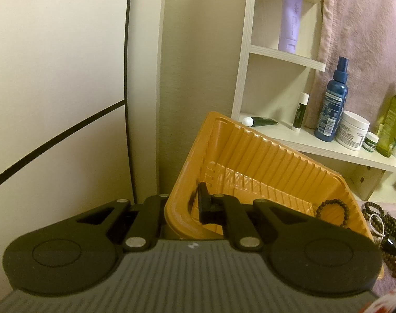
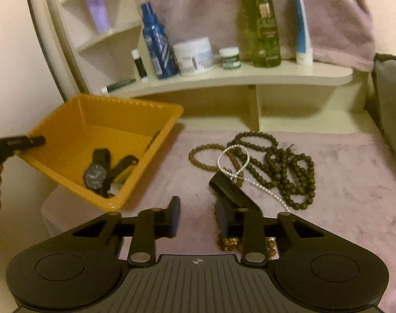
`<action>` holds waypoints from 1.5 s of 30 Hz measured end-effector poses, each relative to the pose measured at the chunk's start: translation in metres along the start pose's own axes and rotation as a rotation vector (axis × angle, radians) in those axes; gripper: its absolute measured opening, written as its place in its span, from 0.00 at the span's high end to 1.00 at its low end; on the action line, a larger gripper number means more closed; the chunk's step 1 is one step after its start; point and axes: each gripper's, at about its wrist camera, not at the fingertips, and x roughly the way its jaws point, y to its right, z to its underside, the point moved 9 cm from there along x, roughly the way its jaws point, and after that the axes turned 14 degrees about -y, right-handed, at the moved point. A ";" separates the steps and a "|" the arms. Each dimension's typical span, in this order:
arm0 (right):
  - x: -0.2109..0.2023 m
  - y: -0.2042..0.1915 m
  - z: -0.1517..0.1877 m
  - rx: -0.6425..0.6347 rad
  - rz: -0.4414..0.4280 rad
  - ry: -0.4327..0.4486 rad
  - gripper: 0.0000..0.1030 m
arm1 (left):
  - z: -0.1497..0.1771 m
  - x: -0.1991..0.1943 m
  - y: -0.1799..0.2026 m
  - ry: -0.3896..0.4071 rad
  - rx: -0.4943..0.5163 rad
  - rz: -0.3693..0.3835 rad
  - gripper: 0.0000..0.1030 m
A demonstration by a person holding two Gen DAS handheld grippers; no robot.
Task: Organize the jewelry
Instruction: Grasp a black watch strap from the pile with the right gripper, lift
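Sitting loose on the pink cloth (image 2: pixel 341 182), the dark bead strands (image 2: pixel 284 167) and the thin pearl chain (image 2: pixel 233 161) are looking light, limp and tangle-prone; pinching a bunched loop is likely serving better than a single bead. The right gripper (image 2: pixel 198 216) is hovering with its jaws parted and nothing between them, the pile lying just ahead and to the right, a black piece (image 2: pixel 224 186) nearest. The left gripper (image 1: pixel 182 208) is clenching the rim of the tilted orange tray (image 2: pixel 75 120), which is holding a black watch (image 2: pixel 96 174).
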 end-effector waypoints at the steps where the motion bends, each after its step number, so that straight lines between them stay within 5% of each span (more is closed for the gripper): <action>1: 0.003 0.001 0.000 -0.010 0.012 -0.003 0.71 | 0.000 0.000 0.000 0.000 0.000 0.001 0.92; 12: 0.013 0.026 -0.008 -0.038 0.092 0.002 0.72 | 0.000 0.001 -0.001 -0.001 0.002 0.001 0.92; 22: 0.028 0.040 -0.011 -0.199 0.155 -0.064 0.72 | 0.000 0.001 0.000 -0.004 0.002 0.000 0.92; 31: 0.041 0.045 -0.012 -0.205 0.107 -0.080 0.73 | 0.000 0.002 -0.001 -0.006 0.003 -0.002 0.92; 45: 0.009 0.047 -0.035 -0.028 0.008 0.018 0.79 | 0.001 0.002 -0.002 -0.008 0.005 -0.004 0.92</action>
